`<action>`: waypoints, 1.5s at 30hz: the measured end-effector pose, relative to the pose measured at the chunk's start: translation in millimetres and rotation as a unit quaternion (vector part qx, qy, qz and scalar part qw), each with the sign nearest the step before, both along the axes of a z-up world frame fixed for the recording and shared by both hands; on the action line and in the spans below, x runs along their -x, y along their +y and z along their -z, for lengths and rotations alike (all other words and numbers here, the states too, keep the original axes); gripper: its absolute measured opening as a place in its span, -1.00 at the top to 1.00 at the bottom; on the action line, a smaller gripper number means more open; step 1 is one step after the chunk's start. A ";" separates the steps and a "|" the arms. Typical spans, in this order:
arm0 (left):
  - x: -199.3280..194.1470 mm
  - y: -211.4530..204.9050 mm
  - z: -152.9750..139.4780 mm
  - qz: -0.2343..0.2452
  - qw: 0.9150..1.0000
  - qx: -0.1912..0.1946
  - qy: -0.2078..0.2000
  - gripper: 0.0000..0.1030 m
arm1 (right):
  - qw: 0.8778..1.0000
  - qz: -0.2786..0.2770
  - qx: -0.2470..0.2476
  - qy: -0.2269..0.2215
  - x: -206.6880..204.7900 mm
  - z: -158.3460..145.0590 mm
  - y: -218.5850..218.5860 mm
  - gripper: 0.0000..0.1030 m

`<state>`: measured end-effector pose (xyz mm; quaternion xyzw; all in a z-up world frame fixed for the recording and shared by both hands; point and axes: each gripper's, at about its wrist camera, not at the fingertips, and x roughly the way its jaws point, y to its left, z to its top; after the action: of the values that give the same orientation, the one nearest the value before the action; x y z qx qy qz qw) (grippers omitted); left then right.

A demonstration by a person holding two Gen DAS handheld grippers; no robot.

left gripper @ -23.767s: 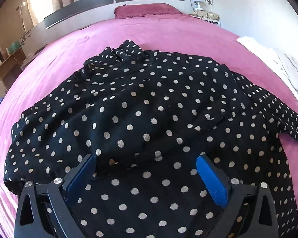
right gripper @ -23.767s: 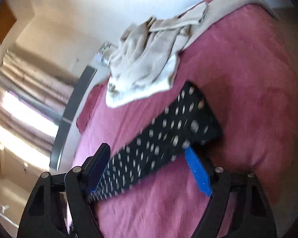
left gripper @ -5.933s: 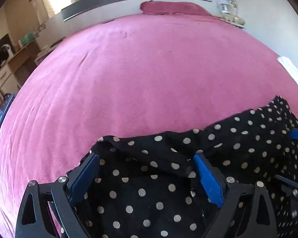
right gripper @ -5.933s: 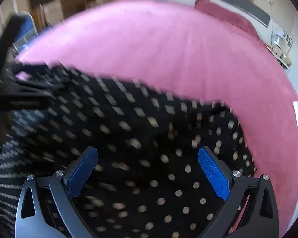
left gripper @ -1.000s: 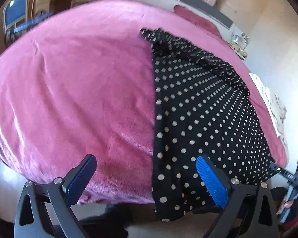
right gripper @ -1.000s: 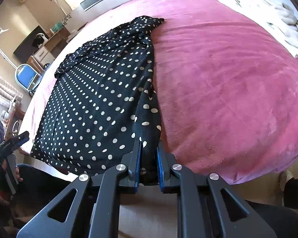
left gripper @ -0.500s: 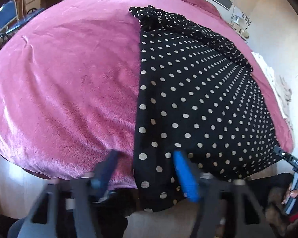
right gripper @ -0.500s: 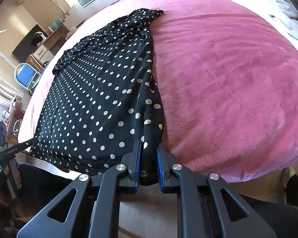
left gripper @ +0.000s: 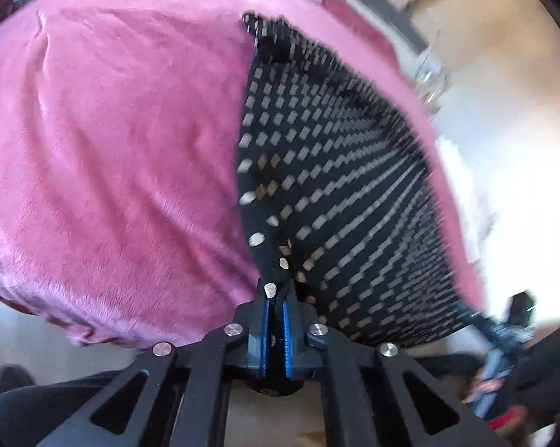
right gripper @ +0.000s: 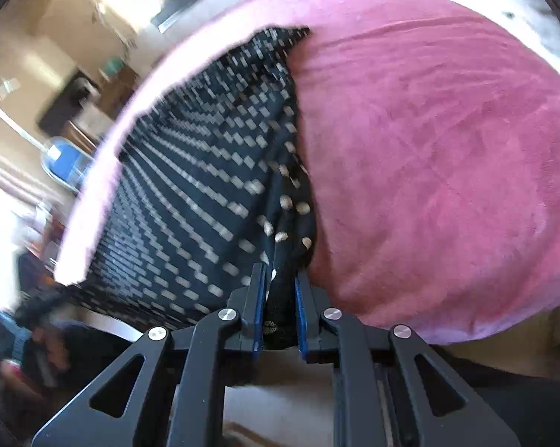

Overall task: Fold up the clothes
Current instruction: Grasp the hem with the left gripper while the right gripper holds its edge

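Black cloth with pale dots, the garment lies stretched long across the pink bedspread, its near hem hanging off the bed's edge. It looks thin, light and limp, so it should sag wherever it isn't held; the two hem corners seem the right places to grip. The left gripper has just closed onto one corner, and the right gripper is pinched on the other, thicker bunch

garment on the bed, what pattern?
Black with pale polka dots; the garment shows best in the right wrist view, though blurred.
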<state>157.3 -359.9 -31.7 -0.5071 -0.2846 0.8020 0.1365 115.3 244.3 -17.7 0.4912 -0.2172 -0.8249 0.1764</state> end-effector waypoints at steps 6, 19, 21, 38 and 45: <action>14.4 -9.9 -13.6 -0.015 0.998 -0.056 0.008 0.91 | 0.996 0.047 0.080 -0.002 10.6 0.0 24.4 0.73; 10.4 3.2 14.5 -0.010 0.997 0.035 -0.068 0.47 | 0.995 0.025 0.032 -0.087 24.2 23.0 32.2 -0.63; -2.3 -0.3 21.8 -0.023 0.997 0.002 -0.067 0.26 | 0.996 -0.007 0.012 -0.093 18.6 24.4 20.8 -0.63; -7.8 13.5 13.8 -0.010 0.999 -0.029 -0.045 -0.39 | 0.997 -0.029 -0.046 -0.052 -2.5 24.4 -5.8 0.81; -11.6 -16.3 17.2 -0.059 0.995 -0.064 -0.039 -1.00 | 0.997 -0.028 -0.036 -0.059 0.4 25.5 -3.9 0.80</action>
<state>168.8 -376.3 -49.0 -0.5107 -0.3699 0.7683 0.1097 114.9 240.5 -43.2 0.5509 -0.1834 -0.7966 0.1683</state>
